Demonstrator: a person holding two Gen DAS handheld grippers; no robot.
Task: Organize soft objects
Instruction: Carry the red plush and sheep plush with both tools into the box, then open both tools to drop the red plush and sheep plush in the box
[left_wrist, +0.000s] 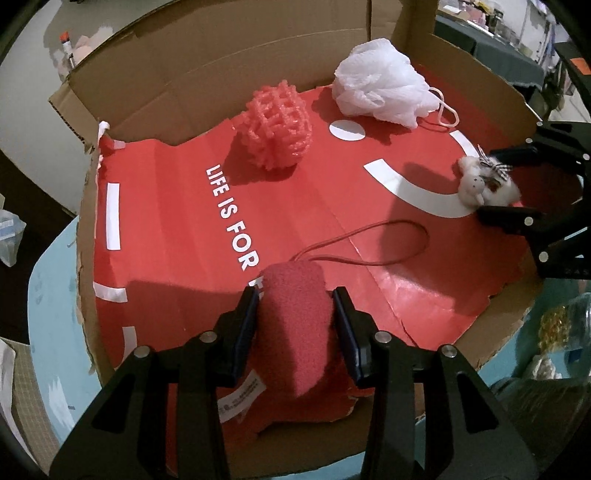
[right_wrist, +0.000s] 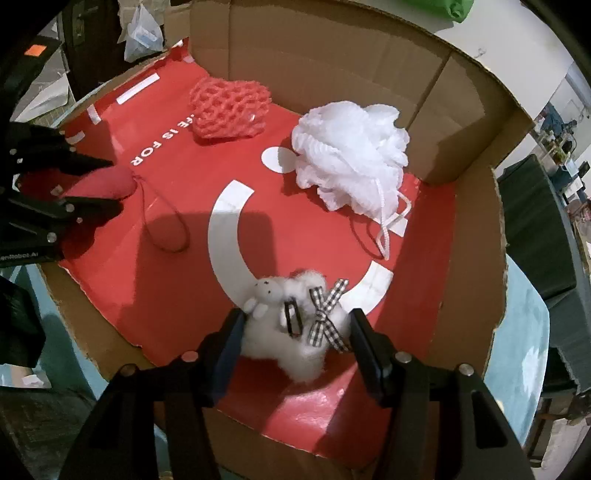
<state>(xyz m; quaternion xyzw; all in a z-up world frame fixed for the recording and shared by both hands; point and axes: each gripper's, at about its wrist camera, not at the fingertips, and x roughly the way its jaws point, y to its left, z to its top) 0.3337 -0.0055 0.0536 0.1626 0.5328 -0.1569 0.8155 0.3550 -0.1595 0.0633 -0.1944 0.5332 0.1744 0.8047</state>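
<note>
L gripper (left_wrist: 295, 295): red plush (left_wrist: 291, 332) sits btwn jaws, pads against both sides, clamped; its near end is cut off behind the fingers. R gripper (right_wrist: 295, 321): white toy lamb (right_wrist: 291, 325) btwn jaws, contact on pads unclear; can't tell if gripped. Both lie on red sheet (right_wrist: 177, 295) inside cardboard box (right_wrist: 332, 55).

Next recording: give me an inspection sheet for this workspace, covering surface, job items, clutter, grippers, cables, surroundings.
Surface: open cardboard box floored with a red printed sheet.
Job's things: coral mesh scrubber, white mesh bath pouf, red fleece pouch with cord loop, white fluffy toy with checked ribbon, all inside the box.
Clutter: nothing seen in the box.
Grippers: left gripper astride the pouch; right gripper astride the toy; contact unclear.
Cables: nothing seen.
Surroundings: light blue tabletop, plastic bags beyond.
</note>
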